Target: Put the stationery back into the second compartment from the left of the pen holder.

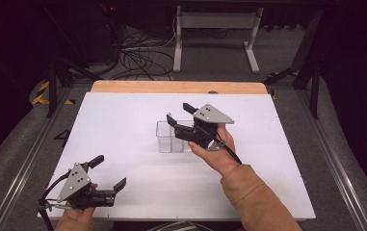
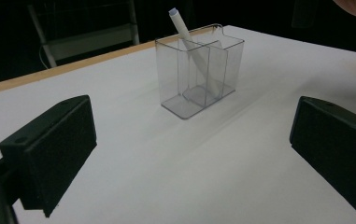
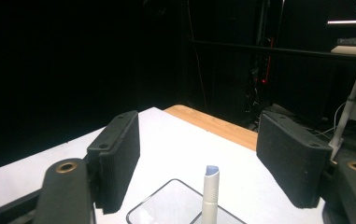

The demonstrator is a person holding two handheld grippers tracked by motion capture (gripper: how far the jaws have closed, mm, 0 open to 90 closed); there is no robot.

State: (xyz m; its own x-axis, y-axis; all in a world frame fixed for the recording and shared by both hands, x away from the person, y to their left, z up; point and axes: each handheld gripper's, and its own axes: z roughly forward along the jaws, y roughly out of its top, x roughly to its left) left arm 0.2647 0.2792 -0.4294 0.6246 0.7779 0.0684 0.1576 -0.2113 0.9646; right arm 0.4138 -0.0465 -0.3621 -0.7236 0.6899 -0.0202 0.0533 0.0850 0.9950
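Note:
A clear plastic holder with compartments stands near the middle of the white tabletop. In the left gripper view the holder has a white pen leaning in it, tip up and poking above the rim. My right gripper hovers just above the holder, open. In its own view the pen rises below and between the jaws of the right gripper, touching neither. My left gripper rests open at the table's near left corner, pointing toward the holder, and the left gripper has nothing between its jaws.
A wooden strip runs along the table's far edge. Beyond it stand a white metal frame and a tangle of cables on the floor. Metal rails run along both sides of the table.

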